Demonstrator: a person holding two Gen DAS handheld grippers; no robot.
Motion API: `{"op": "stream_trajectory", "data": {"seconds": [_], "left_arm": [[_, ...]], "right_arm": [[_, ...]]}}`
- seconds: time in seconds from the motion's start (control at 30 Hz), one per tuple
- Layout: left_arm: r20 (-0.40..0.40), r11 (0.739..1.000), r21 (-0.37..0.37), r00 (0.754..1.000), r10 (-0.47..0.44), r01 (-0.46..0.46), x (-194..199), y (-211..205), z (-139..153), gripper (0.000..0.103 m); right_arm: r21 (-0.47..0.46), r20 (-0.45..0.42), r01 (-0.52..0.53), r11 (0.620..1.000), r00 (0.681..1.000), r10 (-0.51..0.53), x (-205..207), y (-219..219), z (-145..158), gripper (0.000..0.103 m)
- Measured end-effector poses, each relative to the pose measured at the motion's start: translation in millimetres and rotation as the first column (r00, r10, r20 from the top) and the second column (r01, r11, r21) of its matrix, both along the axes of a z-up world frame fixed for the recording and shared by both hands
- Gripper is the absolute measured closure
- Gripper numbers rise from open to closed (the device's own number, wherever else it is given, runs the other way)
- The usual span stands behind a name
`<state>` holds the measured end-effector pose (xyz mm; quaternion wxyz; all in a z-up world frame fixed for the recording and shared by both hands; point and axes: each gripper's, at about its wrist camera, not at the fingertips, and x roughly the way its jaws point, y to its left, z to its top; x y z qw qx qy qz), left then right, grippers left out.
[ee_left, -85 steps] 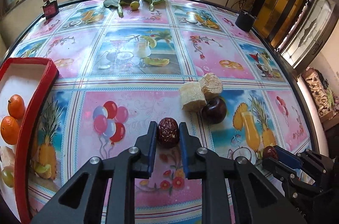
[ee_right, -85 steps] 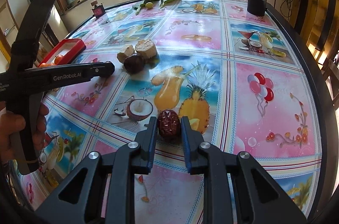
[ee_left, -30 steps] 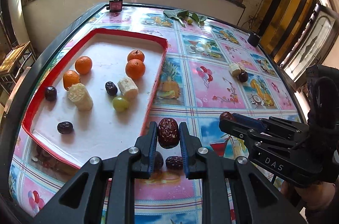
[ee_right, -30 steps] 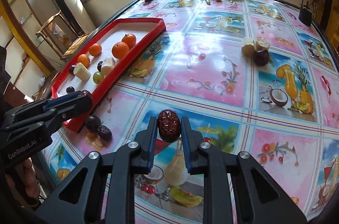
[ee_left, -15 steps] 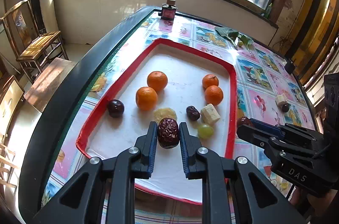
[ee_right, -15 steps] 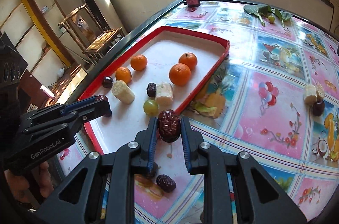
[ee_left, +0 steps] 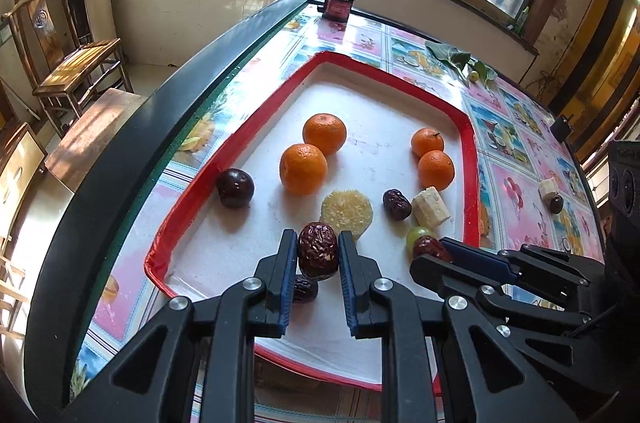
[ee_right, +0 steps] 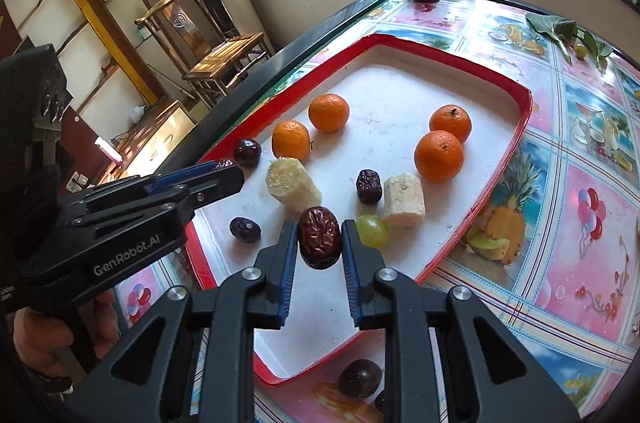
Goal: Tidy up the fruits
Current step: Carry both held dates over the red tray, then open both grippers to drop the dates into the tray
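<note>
Left hand-held gripper (ee_left: 319, 257) is clamping a red date (ee_left: 318, 250) between its blue pads, holding it above the near end of the red tray (ee_left: 471, 159). Right hand-held gripper (ee_right: 320, 243) is likewise pinching a second date (ee_right: 319, 237), hanging over the tray just beside a green grape (ee_right: 373, 231). Lying in the tray are four oranges (ee_left: 303, 168), two pale cut pieces (ee_right: 404, 199), a dark plum (ee_left: 235, 187) and loose dates (ee_right: 245, 229). The tray is resting on the patterned tabletop (ee_right: 580, 183); another plum (ee_right: 360, 379) is sitting outside the tray's near rim.
</note>
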<state>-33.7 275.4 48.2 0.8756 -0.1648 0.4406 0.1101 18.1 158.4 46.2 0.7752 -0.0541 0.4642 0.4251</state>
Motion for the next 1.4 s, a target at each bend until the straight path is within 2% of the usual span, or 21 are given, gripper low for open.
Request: {"op": "stream_trajectory", "data": {"seconds": [0.13, 0.27, 0.9, 0.97, 1.03, 1.23, 1.4], "left_arm": [[-0.021, 0.999, 0.006, 0.999, -0.044, 0.044, 4, -13, -7, 0.083], [-0.036, 0.999, -0.006, 0.999, -0.041, 0.041, 7, -14, -13, 0.083], [-0.082, 0.997, 0.057, 0.996, -0.039, 0.044, 13, -12, -23, 0.082], [-0.086, 0.997, 0.066, 0.996, -0.034, 0.039, 13, -12, -23, 0.077], [-0.095, 0.997, 0.077, 0.995, -0.024, 0.032, 12, -11, -23, 0.065], [-0.101, 0.995, 0.095, 0.995, 0.022, -0.012, 9, -6, -22, 0.041], [-0.110, 0.994, 0.102, 0.993, 0.045, -0.033, 9, -7, -20, 0.030]], "right_arm": [[-0.018, -0.005, 0.003, 1.000, 1.000, -0.003, 3, 1, -6, 0.079], [-0.039, 0.004, 0.007, 0.999, 1.000, -0.007, 4, -1, -10, 0.078], [-0.081, 0.039, -0.007, 0.997, 0.999, 0.010, 3, 1, -10, 0.078], [-0.093, 0.048, -0.014, 0.996, 0.999, 0.019, 3, 3, -9, 0.078], [-0.094, 0.044, -0.014, 0.995, 0.999, 0.019, 3, 3, -9, 0.078], [-0.105, 0.047, 0.002, 0.994, 0.999, 0.003, 5, 2, -8, 0.075], [-0.104, 0.048, 0.019, 0.994, 0.999, -0.014, 4, -3, -5, 0.069]]}}
